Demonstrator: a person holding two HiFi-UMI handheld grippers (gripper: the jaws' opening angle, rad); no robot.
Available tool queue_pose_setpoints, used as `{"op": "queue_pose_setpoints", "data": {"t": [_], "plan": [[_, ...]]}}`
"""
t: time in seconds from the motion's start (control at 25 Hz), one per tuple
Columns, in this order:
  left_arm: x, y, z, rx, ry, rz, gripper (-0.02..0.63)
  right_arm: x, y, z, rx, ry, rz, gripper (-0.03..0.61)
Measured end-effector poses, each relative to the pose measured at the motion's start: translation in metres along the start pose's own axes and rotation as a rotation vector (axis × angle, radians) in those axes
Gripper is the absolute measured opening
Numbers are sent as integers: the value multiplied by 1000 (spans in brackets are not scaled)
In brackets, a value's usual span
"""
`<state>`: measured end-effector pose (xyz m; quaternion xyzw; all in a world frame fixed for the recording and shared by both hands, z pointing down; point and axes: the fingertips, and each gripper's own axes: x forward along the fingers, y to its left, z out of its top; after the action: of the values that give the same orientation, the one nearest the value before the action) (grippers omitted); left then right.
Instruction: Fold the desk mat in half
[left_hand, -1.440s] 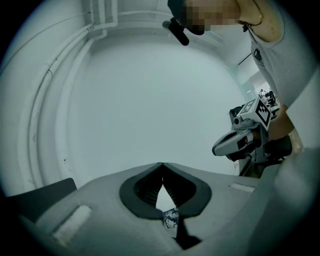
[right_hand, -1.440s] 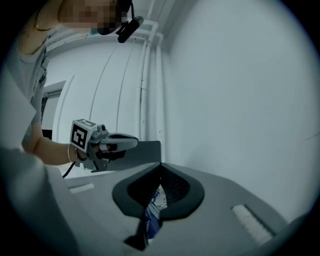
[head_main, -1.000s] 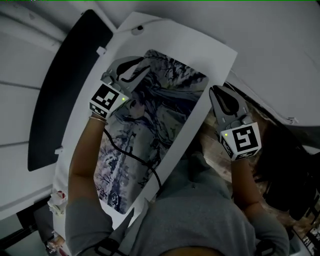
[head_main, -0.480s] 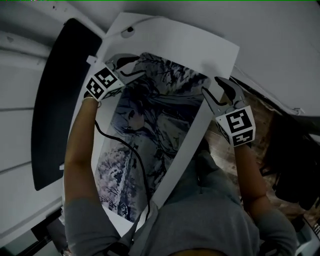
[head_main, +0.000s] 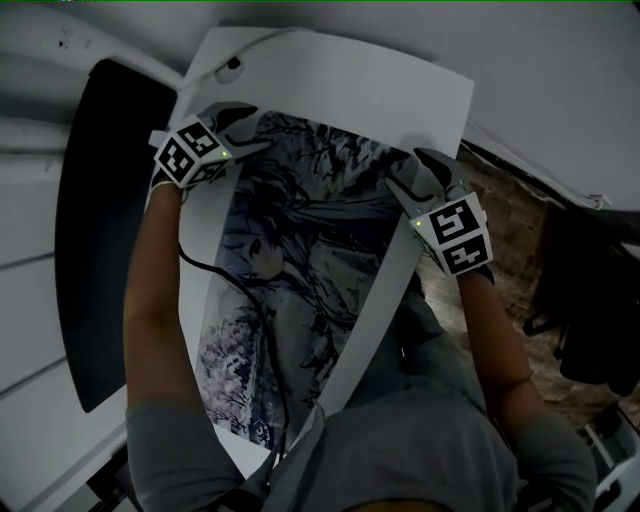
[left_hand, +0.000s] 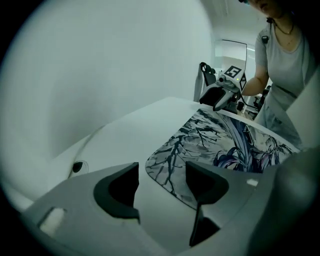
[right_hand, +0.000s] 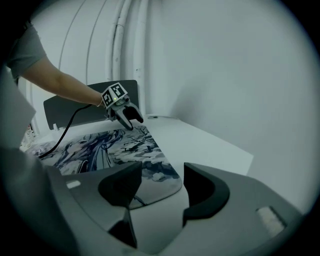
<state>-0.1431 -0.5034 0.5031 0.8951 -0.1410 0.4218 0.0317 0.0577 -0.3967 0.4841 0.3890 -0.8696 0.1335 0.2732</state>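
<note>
The desk mat (head_main: 300, 270), printed with a dark illustration, lies flat along the white table (head_main: 340, 75). My left gripper (head_main: 250, 128) hangs low over the mat's far left corner. In the left gripper view its jaws (left_hand: 161, 184) frame the rounded corner of the mat (left_hand: 225, 145) without touching it. My right gripper (head_main: 412, 170) is at the far right corner, and in its own view its jaws (right_hand: 162, 186) likewise frame that corner of the mat (right_hand: 115, 147). Both grippers' jaws have just been opening and stand open, with nothing pressed between the pads.
A black cable (head_main: 215, 275) trails from the left gripper across the mat. A dark panel (head_main: 100, 230) stands along the table's left side. A round hole (head_main: 232, 66) sits in the table's far corner. Dark objects (head_main: 590, 300) lie on the floor at right.
Both grippers have sunk and moved forward to the mat's far corners. Their jaws have spread wider. The mat has not shifted on the table.
</note>
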Motion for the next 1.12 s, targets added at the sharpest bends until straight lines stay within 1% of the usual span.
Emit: {"op": "queue_pose_setpoints", "data": {"t": [0.12, 0.24, 0.28, 0.36, 0.48, 0.52, 0.72, 0.8, 0.92, 0.96, 1.0, 1.08, 1.12], "plan": [[7, 2, 3, 17, 24, -44, 304, 8, -2, -3, 22, 23, -1, 259], [14, -2, 6, 39, 56, -108, 295, 12, -1, -7, 21, 70, -3, 261], [16, -2, 6, 29, 69, -133, 306, 14, 0, -9, 12, 93, 1, 261], [18, -3, 5, -5, 85, -174, 303, 17, 3, -12, 11, 134, 13, 264], [18, -4, 4, -4, 92, -191, 304, 18, 3, -14, 33, 158, 33, 264], [18, -5, 5, 0, 89, -193, 298, 18, 2, -14, 35, 161, 34, 264], [17, -13, 5, 21, 94, -215, 227, 18, 1, -14, 46, 172, 39, 262], [17, -17, 6, 27, 92, -219, 199, 18, 5, -14, 29, 177, 50, 231], [15, -25, 5, 43, 86, -225, 145, 17, 10, -13, 14, 181, 79, 146], [14, -28, 5, 51, 82, -225, 110, 16, 10, -13, 16, 175, 85, 111], [13, -30, 5, 60, 74, -219, 78, 15, 10, -11, 25, 161, 90, 88], [9, -32, 7, 76, 54, -193, 60, 12, 11, -7, 62, 116, 98, 45], [7, -32, 8, 85, 45, -178, 58, 9, 12, -5, 82, 92, 100, 37]]}}
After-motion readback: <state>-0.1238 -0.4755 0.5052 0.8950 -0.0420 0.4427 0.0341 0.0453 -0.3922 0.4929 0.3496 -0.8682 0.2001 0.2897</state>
